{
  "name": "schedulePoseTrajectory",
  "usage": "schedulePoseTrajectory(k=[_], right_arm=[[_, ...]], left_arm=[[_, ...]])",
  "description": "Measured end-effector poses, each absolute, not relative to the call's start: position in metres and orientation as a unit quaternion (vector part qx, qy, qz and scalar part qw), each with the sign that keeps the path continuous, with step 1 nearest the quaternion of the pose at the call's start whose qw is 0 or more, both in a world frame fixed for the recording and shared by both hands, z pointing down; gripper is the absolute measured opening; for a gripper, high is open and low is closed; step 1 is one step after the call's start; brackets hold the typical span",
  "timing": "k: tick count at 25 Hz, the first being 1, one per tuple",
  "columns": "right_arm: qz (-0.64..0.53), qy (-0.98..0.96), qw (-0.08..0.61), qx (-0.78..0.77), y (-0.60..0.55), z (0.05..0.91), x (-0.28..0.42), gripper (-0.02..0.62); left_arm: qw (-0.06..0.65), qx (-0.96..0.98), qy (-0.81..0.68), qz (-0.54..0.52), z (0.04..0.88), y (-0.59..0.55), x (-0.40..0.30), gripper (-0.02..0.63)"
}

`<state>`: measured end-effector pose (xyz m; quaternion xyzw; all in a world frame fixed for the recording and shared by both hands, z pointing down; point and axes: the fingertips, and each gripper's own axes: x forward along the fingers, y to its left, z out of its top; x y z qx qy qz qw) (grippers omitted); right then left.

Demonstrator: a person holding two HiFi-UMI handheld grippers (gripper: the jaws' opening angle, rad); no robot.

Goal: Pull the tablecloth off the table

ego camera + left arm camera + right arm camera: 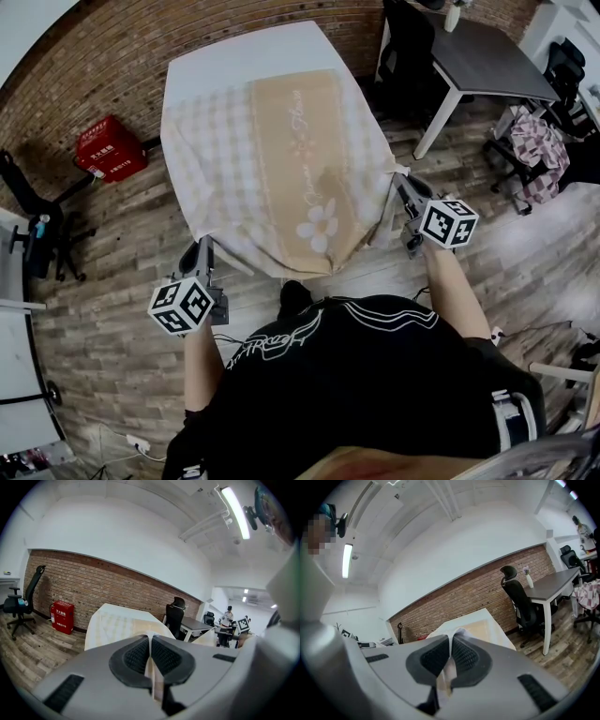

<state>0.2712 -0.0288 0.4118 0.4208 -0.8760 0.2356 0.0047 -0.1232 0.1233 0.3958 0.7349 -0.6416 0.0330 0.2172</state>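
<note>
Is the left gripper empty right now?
No, the left gripper is clamped on a fold of the tablecloth, which shows pinched between its pads.

Right gripper [451,645] jaws clamped on tablecloth [480,629] — brick wall [487,595] behind

Bright, even light from ceiling tube [236,510]; fisheye-bent edges, dark corners.

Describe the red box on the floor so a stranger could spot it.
Find the brick wall behind the beige checked tablecloth. At the wall's foot, left of the tablecloth in the head view, stands the red box. It alone is bright red with white print, unlike the black office chair nearby.
</note>
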Motion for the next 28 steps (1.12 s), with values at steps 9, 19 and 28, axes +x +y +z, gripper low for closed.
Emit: schedulePoseTrajectory(k=[9,19,28], right_arm=[[0.242,-0.875,0.010,0.418,-0.001,0.422,0.291,-0.003],[0.267,-0.870,-0.002,0.415,0.012,0.428,0.310,-0.002],[0.260,-0.875,0.006,0.409,0.023,0.436,0.315,-0.003]], left_arm=[[0.220,0.739,-0.635,0.033,0.401,0.143,-0.100,0.005],[0.218,0.753,-0.618,0.052,0.396,0.143,-0.070,0.005],[0.219,0.768,-0.598,0.071,0.399,0.139,-0.049,0.005]])
